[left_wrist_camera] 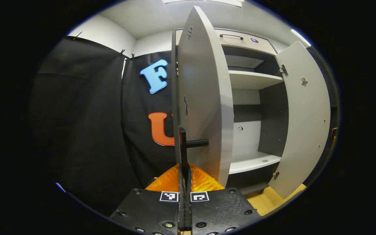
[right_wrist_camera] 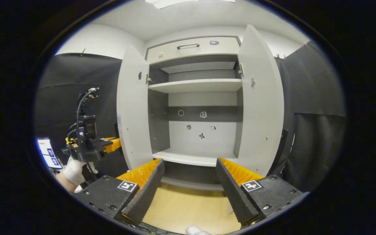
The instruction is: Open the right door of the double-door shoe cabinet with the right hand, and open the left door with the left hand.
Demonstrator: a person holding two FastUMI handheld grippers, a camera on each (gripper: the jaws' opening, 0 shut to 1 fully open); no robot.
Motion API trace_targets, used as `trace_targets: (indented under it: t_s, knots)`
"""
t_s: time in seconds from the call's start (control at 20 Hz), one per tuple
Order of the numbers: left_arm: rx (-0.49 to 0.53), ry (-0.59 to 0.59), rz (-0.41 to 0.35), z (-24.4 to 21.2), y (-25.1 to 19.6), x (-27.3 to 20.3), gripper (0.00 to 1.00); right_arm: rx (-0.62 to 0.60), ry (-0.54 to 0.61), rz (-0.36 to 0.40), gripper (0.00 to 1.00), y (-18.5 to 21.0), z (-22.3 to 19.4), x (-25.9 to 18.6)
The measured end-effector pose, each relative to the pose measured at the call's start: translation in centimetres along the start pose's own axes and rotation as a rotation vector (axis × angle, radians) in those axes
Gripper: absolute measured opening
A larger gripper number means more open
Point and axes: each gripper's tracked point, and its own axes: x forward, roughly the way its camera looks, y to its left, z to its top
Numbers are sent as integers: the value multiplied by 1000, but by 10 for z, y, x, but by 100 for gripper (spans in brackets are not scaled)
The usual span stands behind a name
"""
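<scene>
Booth, shoe cabinet [right_wrist_camera: 194, 98]: two doors open. Left gripper [left_wrist_camera: 184, 169] clamped on left door handle [left_wrist_camera: 183, 143]; right gripper [right_wrist_camera: 189, 182] wide, empty.

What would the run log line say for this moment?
left claw: shut on black bar handle | right claw: open, free | grey left door: open | grey right door: open

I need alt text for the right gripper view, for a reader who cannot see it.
The shoe cabinet stands with both doors swung open, its shelves bare. The right tongs are open in front of it, holding nothing. Farther left, a gloved hand holds the left tongs beside the left door.
</scene>
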Motion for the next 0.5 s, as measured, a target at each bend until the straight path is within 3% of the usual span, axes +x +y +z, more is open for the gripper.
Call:
trace_targets:
  t_s: [0.05, 0.3, 0.5]
  knots:
    - [6, -4, 13, -1, 7, -1, 0, 2, 1, 3, 100, 1, -1, -1]
    - [-67, 1, 30, 0, 35, 0, 0, 1, 3, 10, 99, 12, -1, 1]
    - [-43, 9, 11, -2, 41, 0, 0, 7, 6, 3, 99, 13, -3, -2]
